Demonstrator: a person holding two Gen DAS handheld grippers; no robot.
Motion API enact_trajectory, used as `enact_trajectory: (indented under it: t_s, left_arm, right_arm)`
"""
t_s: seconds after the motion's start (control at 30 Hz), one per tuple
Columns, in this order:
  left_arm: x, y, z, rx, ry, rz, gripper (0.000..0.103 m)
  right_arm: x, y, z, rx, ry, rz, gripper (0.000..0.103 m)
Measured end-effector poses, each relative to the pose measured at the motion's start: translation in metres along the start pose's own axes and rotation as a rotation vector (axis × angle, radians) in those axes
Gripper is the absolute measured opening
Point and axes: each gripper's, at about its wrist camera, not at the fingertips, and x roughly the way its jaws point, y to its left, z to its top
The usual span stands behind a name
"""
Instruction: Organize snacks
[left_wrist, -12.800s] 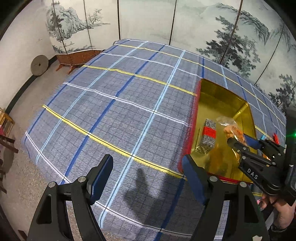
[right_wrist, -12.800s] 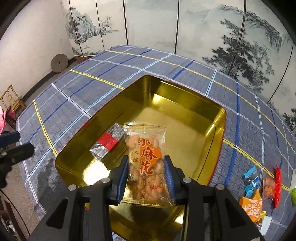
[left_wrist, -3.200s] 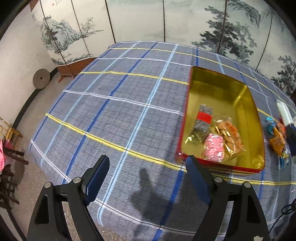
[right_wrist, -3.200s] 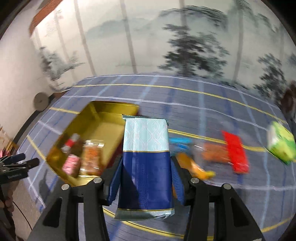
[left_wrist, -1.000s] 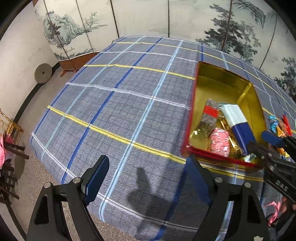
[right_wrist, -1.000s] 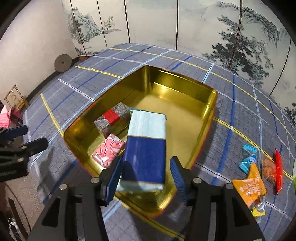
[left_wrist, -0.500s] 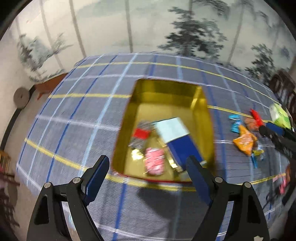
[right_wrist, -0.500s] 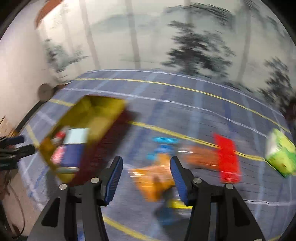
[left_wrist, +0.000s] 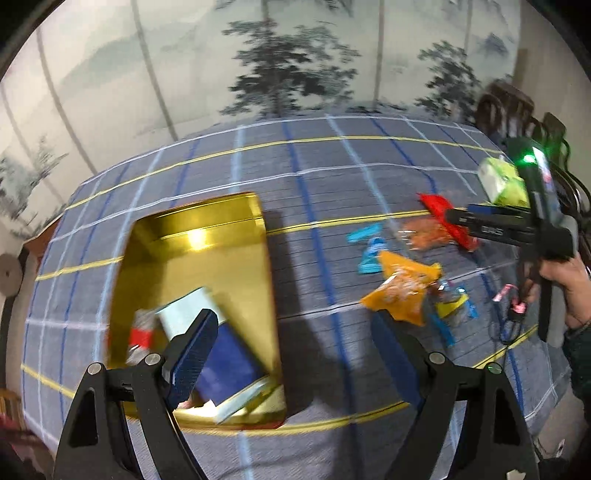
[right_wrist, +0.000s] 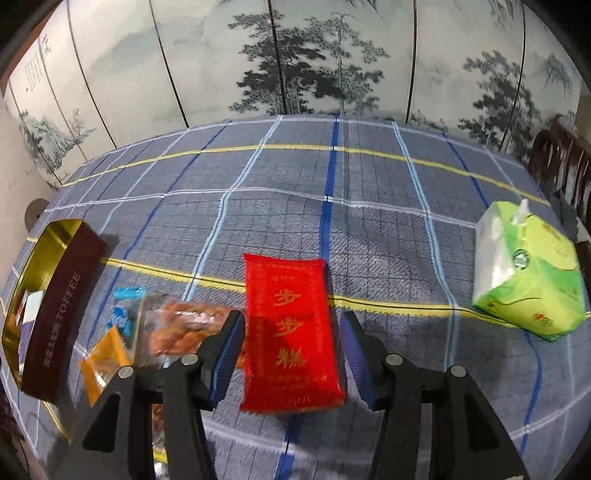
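**Blurred, covered, cut off**

Left wrist view is motion-smeared — the snacks in the gold tin (left_wrist: 192, 236) blur together behind a gripper finger. In the right wrist view, the tin runs off the left edge — the orange packet (right_wrist: 105, 358) sits partly hidden.

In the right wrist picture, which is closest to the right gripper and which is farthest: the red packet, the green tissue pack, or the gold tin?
1. Red packet: lies flat between the open fingers of the right gripper.
2. Green tissue pack: off to the right on the cloth.
3. Gold tin: at the far left edge.

Tissue pack and tin are nearly too close to call.
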Motion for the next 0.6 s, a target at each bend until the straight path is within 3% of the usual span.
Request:
enact_trajectory:
  t_s: [0.3,0.6]
  left_arm:
    - [0.031,-0.032,0.013,0.057,0.029,-0.044,0.083]
    - [0.046,-0.04,0.005,0.08,0.058,-0.074,0.083]
  right_arm:
    - [0.023,-0.008,-0.004,0.01,-0.002,0.01,0.054]
    - [0.013,0.002,-0.025,-0.125,-0.07,-0.036,0.046]
